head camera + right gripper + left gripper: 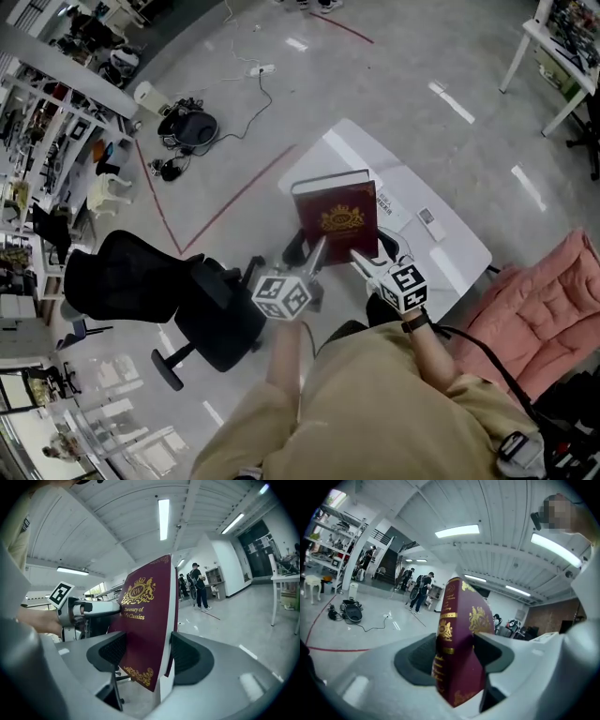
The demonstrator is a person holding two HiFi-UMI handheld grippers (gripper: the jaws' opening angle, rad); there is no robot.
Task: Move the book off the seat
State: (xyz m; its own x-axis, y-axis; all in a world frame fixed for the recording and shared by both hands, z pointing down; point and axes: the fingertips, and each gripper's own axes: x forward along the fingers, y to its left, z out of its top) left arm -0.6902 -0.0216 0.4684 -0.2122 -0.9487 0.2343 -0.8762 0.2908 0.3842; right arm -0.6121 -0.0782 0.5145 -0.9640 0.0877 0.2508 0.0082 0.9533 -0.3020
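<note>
A maroon book [336, 217] with a gold crest on its cover is held upright in the air between both grippers, over the near edge of a white table [445, 246]. My left gripper [316, 247] is shut on the book's lower left edge; in the left gripper view its gold-stamped spine [449, 639] stands between the dark pads. My right gripper [360, 256] is shut on the lower right edge; in the right gripper view the cover [143, 616] fills the gap between the pads. The left gripper [86, 609] also shows beyond the book there.
A black office chair [155, 291] stands at the lower left. A pink padded chair [548, 309] is at the right. Cables and dark gear [187, 127] lie on the floor beyond, with red tape lines [234, 197]. People [419, 592] stand far off.
</note>
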